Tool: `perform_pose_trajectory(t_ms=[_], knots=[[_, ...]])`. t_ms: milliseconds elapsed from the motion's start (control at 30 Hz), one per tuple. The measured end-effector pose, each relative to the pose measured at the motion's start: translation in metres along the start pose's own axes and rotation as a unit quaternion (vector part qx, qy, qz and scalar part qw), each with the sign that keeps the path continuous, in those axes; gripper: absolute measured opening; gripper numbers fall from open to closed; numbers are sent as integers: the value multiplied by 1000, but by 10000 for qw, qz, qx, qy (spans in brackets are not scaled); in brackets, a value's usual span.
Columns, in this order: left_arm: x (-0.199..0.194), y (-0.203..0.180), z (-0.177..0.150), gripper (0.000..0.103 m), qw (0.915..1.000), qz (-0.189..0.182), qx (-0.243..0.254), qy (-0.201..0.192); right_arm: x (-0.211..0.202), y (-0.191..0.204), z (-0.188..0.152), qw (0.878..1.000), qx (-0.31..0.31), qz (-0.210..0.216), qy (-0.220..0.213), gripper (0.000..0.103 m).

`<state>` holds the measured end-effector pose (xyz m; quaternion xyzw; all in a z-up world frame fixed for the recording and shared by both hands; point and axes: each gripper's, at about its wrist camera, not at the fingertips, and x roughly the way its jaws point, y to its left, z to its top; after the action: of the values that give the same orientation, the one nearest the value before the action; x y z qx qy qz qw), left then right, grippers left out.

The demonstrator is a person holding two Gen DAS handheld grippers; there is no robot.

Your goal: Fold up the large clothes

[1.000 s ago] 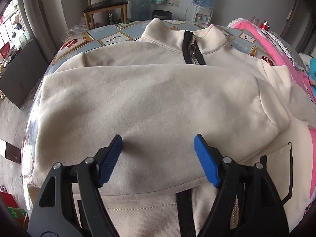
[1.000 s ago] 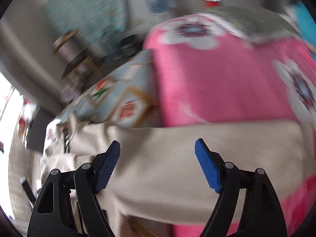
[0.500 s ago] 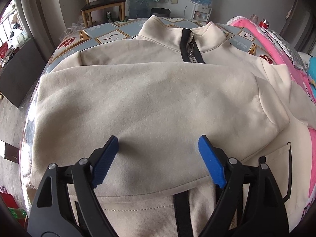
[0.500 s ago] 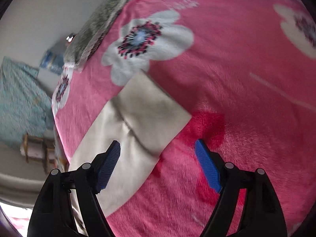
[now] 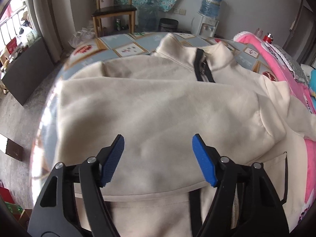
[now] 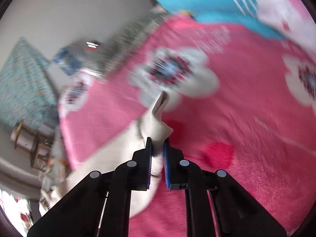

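Note:
A cream zip-up jacket [image 5: 158,106] with a black zipper lies spread on the bed, its left sleeve folded across the chest. My left gripper [image 5: 158,152] is open and empty, hovering above the folded sleeve near the hem. In the right wrist view my right gripper [image 6: 157,144] is shut on the cuff end of the jacket's other sleeve [image 6: 158,122], which is pinched and lifted off the pink blanket [image 6: 237,128]. That view is motion-blurred.
A patterned blue sheet [image 5: 118,45] covers the bed's far left, and the pink floral blanket lies along the right [image 5: 276,59]. A wooden chair [image 5: 114,9], water jugs [image 5: 212,2] and a dark bin stand beyond the bed. A blue pillow [image 6: 207,4] lies at the blanket's far end.
My right gripper swung over to the sleeve cuff on the pink blanket and closed on it, lifting it. My left gripper stayed open and drew back slightly above the jacket.

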<state>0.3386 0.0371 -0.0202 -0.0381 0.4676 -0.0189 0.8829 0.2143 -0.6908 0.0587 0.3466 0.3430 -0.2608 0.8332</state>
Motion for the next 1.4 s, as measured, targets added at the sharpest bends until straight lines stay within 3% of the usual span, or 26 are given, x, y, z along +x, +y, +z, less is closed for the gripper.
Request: perform_pose_trajectory(t_ms=[133, 233, 333, 433, 533, 633, 733, 767, 833, 900, 1000, 1033, 1100, 1200, 1300, 1400], knots=[[1, 21, 1, 58, 9996, 244, -74, 102, -59, 76, 3, 9933, -712, 805, -424, 10], [8, 35, -3, 44, 9991, 214, -234, 281, -101, 148, -5, 9766, -1285, 1630, -560, 10], [12, 47, -9, 34, 9985, 138, -397, 348, -141, 230, -28, 9480, -2052, 2342, -666, 10], [6, 54, -11, 26, 9981, -23, -529, 304, -169, 311, -66, 9093, -2644, 3172, -518, 10], [-8, 59, -12, 24, 9977, -158, -617, 211, -178, 378, -113, 8750, -3103, 3705, -293, 10], [-27, 70, -14, 23, 9965, -319, -769, 109, -171, 426, -169, 8503, -3511, 3921, 28, 11], [-49, 88, -21, 23, 9937, -521, -995, -22, -144, 467, -253, 8302, -4021, 3827, 511, 16], [-54, 93, -23, 23, 9926, -598, -1055, -24, -127, 477, -286, 8194, -4247, 3760, 834, 20], [-62, 105, -31, 23, 9896, -832, -1176, 17, -93, 485, -342, 7997, -4478, 3680, 1568, 49], [-65, 112, -36, 23, 9885, -902, -1214, 71, -57, 482, -389, 7866, -4623, 3460, 2187, 51], [-69, 121, -40, 24, 9880, -927, -1234, 102, -28, 458, -402, 7924, -4430, 3293, 2596, 51], [-69, 122, -39, 24, 9871, -998, -1245, 110, -20, 444, -396, 7994, -4280, 3286, 2642, 52], [-67, 124, -33, 27, 9855, -1092, -1297, 110, -13, 422, -381, 8159, -4090, 3178, 2569, 58], [-57, 120, -20, 29, 9823, -1288, -1351, 138, -5, 374, -355, 8372, -3954, 2913, 2407, 60], [-35, 116, -4, 37, 9748, -1613, -1508, 325, 11, 331, -329, 8595, -3845, 2498, 2259, 60], [2, 114, 10, 39, 9637, -1688, -1944, 702, 25, 290, -301, 8794, -3541, 2314, 2186, 60]])
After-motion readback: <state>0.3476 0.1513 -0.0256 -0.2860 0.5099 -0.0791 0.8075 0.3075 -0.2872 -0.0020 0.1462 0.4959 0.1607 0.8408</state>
